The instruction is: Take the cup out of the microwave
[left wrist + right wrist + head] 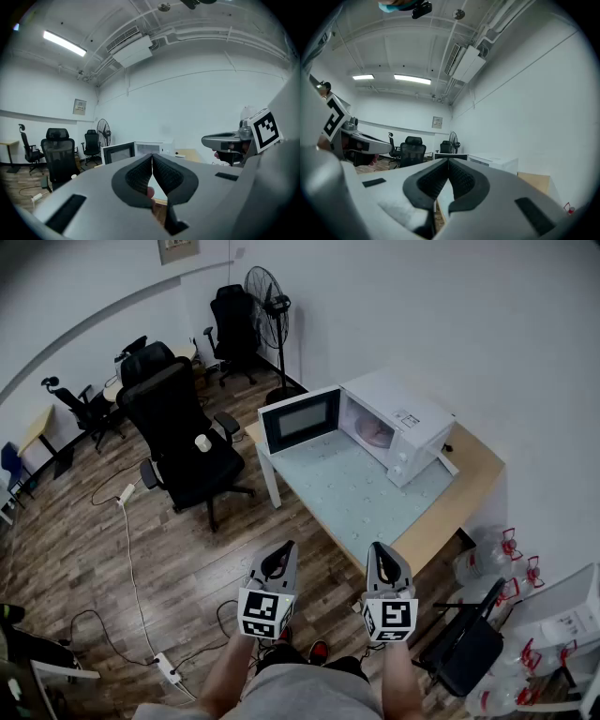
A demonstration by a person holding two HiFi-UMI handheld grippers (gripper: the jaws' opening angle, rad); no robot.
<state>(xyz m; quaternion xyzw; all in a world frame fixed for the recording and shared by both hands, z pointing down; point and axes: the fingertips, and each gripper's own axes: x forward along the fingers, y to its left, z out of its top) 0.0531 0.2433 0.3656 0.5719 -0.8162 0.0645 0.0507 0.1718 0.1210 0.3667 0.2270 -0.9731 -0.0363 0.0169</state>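
Head view: white microwave [398,423] stood at the upper right of centre, on the far part of a desk [361,507] with a pale top. Its door [300,420] hung wide open toward the left of the frame. Inside the lit cavity sat the cup [376,434], a small pinkish shape, details too small to make out.

Left claw [279,557] and right claw [384,559] were held side by side at the lower centre of the frame, over the wooden floor [112,549], short of the desk's near edge and well apart from the microwave. Each claw's own view showed the dark ribbed pads pressed together at the tips, left [152,161] and right [448,165], with nothing gripped between them.

A black office chair [183,432] stood left of the desk. A standing fan [267,310] stood by the wall at the upper centre. Water jugs [511,563] were clustered at the lower right
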